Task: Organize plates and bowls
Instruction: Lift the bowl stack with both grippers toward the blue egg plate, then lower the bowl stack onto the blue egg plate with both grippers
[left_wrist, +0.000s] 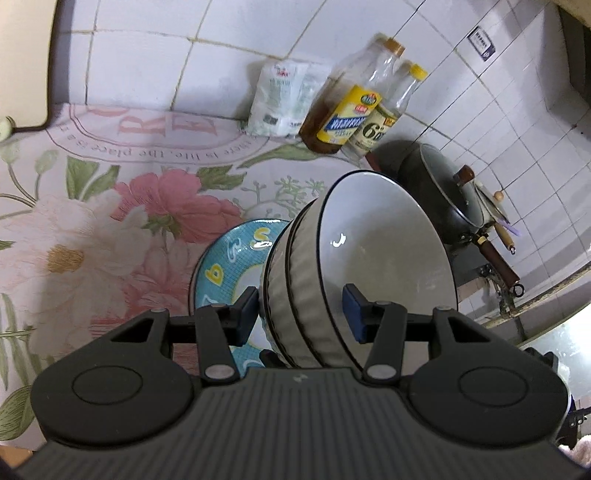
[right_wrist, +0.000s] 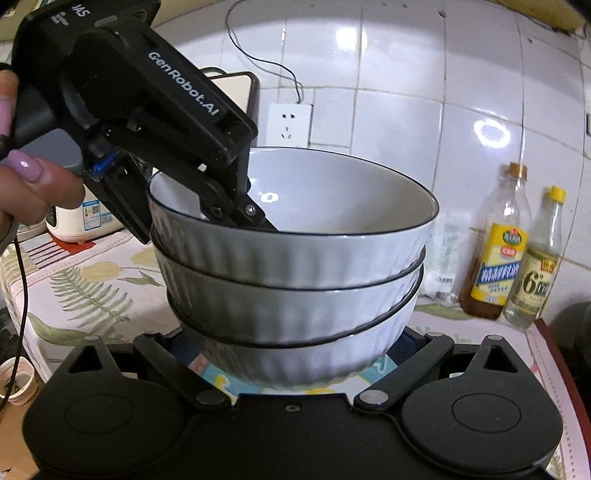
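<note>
A stack of three white ribbed bowls (left_wrist: 314, 280) with dark rims stands on a blue patterned plate (left_wrist: 225, 258). My left gripper (left_wrist: 301, 314) straddles the stack's rim, one finger inside the top bowl and one outside; there is a gap at the pads, so it is not clamped. In the right wrist view the stack (right_wrist: 291, 266) fills the centre and the left gripper (right_wrist: 236, 206) reaches over its left rim. My right gripper (right_wrist: 291, 354) is open, its fingers on either side of the bottom bowl just above the plate (right_wrist: 373, 373).
Two oil and vinegar bottles (left_wrist: 354, 110) and a white packet (left_wrist: 280, 99) stand against the tiled wall. A dark lidded pan (left_wrist: 439, 192) sits right of the bowls. A flowered cloth (left_wrist: 110, 206) covers the counter. A rice cooker (right_wrist: 81, 218) stands at the left.
</note>
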